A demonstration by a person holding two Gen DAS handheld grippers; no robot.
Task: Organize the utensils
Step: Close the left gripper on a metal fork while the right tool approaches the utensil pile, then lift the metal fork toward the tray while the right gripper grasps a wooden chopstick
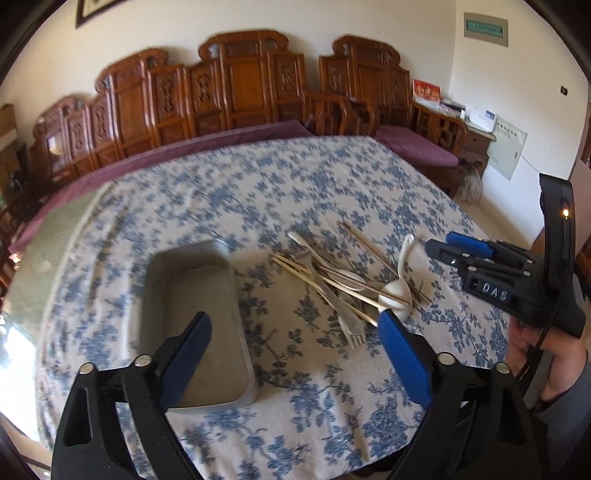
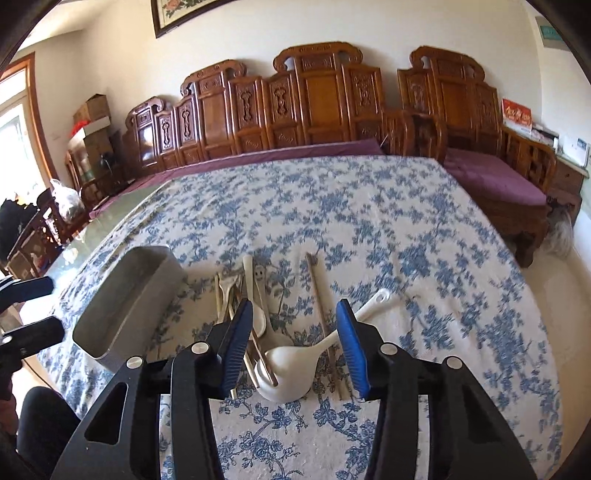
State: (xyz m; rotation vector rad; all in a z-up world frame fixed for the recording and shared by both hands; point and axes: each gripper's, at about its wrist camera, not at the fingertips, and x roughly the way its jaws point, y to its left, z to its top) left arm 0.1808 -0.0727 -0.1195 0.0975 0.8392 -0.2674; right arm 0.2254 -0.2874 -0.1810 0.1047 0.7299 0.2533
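Nearest the camera, the right gripper (image 2: 293, 349), jaws parted and gripping nothing, should straddle the white spoon (image 2: 295, 363) squarely before closing; left gripper (image 1: 295, 349) hangs open over the tablecloth (image 1: 325, 177).

Carved wooden bench (image 2: 314, 107) with purple cushion (image 2: 491, 177) lines cream wall (image 2: 369, 22)

Left gripper (image 1: 293, 325): matte black plastic frame, triangular cut-outs, round silver screw heads, blue ribbed pads on its jaws. Right gripper (image 2: 293, 315): same build, with raised white "DAS" lettering and a small amber light on its body seen from the left wrist. Hand (image 1: 546, 354) beneath it, grey sleeve, thin black cable.
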